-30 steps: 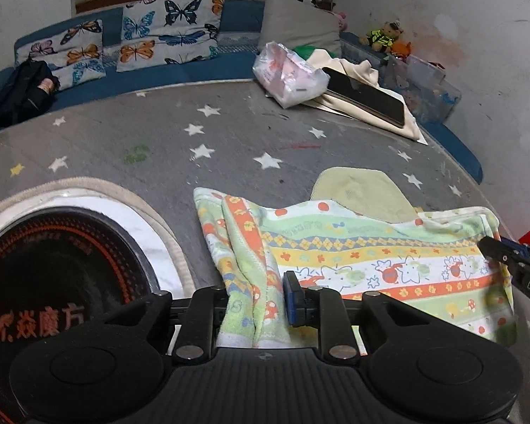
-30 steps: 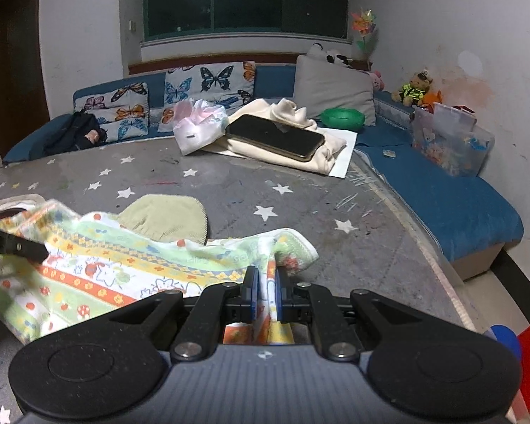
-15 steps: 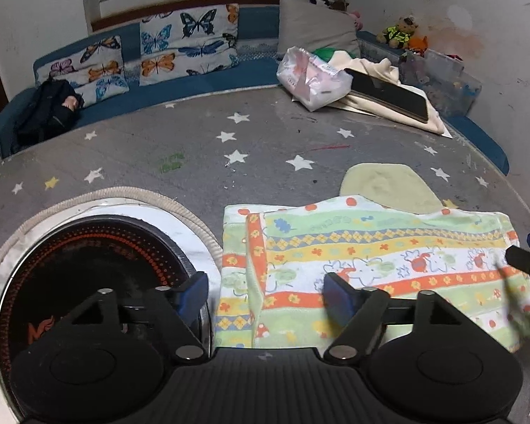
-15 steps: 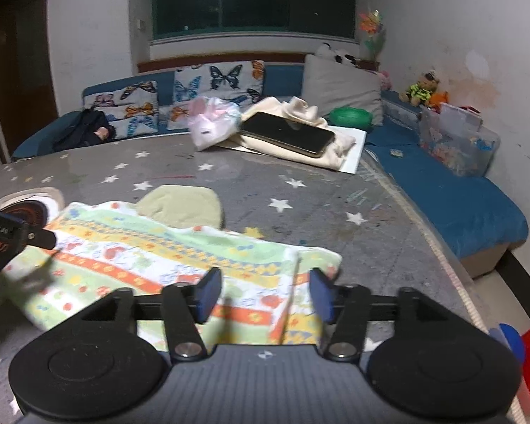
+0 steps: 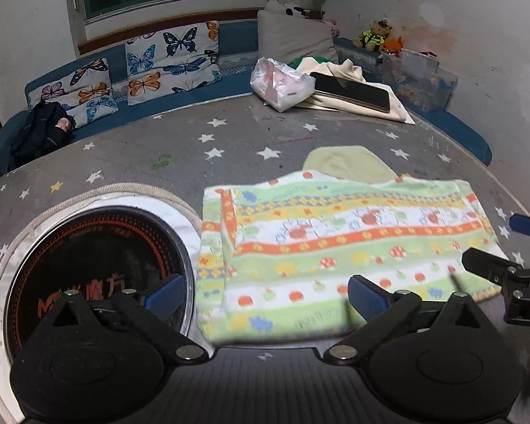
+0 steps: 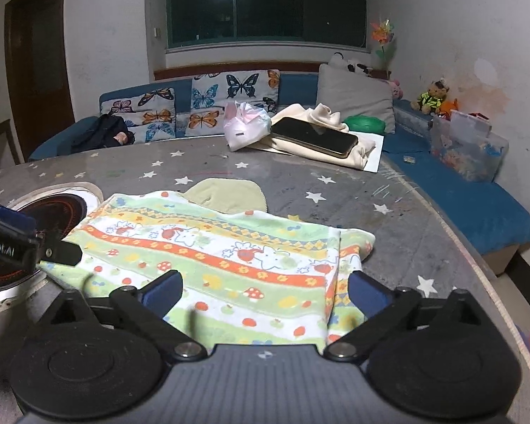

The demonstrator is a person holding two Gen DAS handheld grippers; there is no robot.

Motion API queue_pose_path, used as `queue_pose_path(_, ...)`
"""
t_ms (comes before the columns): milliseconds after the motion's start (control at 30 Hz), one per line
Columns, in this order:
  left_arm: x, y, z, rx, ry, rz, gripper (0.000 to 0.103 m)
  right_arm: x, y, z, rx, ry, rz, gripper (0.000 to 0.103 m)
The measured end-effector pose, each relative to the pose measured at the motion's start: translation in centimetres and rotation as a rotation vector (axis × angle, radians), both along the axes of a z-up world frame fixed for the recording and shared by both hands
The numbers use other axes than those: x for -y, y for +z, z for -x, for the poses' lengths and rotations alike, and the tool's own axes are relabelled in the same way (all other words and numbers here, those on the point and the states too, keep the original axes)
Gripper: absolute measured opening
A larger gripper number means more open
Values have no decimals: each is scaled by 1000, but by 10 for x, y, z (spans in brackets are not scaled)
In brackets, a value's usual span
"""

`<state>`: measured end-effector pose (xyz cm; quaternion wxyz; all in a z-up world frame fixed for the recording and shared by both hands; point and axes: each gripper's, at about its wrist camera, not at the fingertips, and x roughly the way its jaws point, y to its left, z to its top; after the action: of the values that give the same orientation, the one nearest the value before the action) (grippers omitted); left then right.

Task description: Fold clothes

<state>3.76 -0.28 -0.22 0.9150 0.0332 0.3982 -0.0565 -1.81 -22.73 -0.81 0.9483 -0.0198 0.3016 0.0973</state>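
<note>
A striped, cartoon-print cloth (image 5: pixel 335 243) lies folded flat on the grey star-pattern table (image 5: pixel 159 148). It also shows in the right wrist view (image 6: pixel 212 258). My left gripper (image 5: pixel 265 298) is open and empty above the cloth's near left edge. My right gripper (image 6: pixel 265 289) is open and empty above the cloth's near right edge. The right gripper shows at the right of the left wrist view (image 5: pixel 505 243). The left gripper shows at the left of the right wrist view (image 6: pixel 14 243). A pale green cloth (image 5: pixel 346 162) lies partly under the striped one.
A round black induction hob (image 5: pixel 88 268) is set into the table at the left. At the table's far side lie a plastic bag (image 5: pixel 282 83), a cream garment (image 5: pixel 346 70) and a dark phone (image 5: pixel 353 90). A blue bench with butterfly cushions (image 5: pixel 173 56) runs behind.
Both grippers were shut on the cloth's near corners a second ago. They have opened, let the cloth drop flat, and pulled back and up.
</note>
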Motion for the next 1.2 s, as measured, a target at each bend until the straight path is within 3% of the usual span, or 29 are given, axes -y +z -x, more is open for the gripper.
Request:
queue_pose_path(567,0,-6,49,-16,23,-12,103,-16,-11,33,0,1,-31,103)
queue_pose_path(867,-3,-6,69,-29,49,26,103,-16,-15,50,-19,-13,-79,103)
queue_pose_path(1200,1,-9,83,-45,48,40,103,-23,-10,67,3,-12,-35,103)
